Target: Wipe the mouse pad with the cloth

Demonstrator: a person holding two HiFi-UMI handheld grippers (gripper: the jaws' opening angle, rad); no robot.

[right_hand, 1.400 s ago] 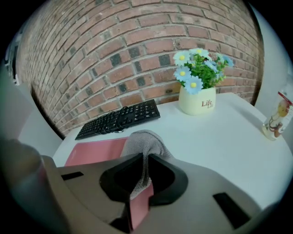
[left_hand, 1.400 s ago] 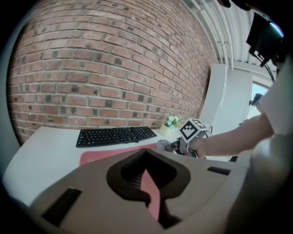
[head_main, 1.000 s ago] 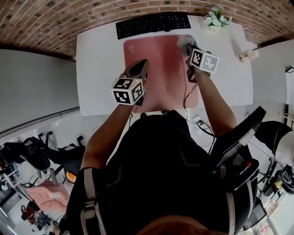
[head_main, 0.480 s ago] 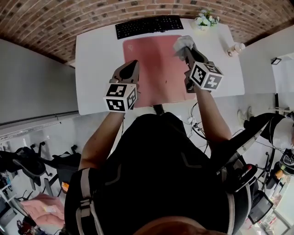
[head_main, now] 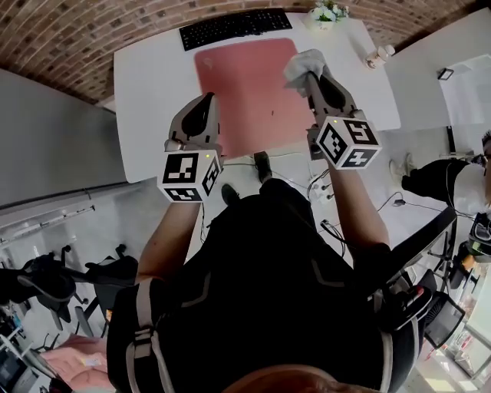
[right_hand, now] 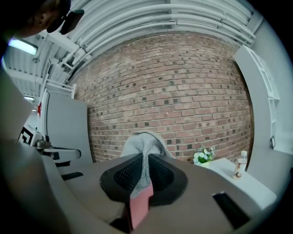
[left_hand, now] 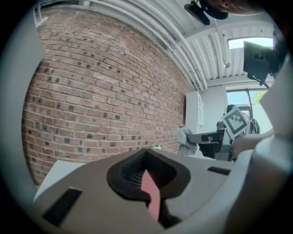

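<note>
Leftmost, the grey hand-held left gripper hangs over the near left edge of the pink rectangular mouse pad. Its own view shows the jaws brought together on nothing, with only a sliver of pink in the slit. The pad lies on the white table, its far edge just short of a black keyboard. Its long axis is hard to judge but seems to run from the person towards the keyboard. Further right, the right gripper is clamped on a crumpled grey cloth, which bunches up out of the closed jaws and sits over the pad's far right corner. That puts the pad below and to the left of the cloth, so the right hand is the nearer one for wiping; whether the cloth touches the pad cannot be told. Past it stand a small bunch of white flowers and a small bottle. No writing is legible; the gripper cubes bear only black-and-white square markers.
</note>
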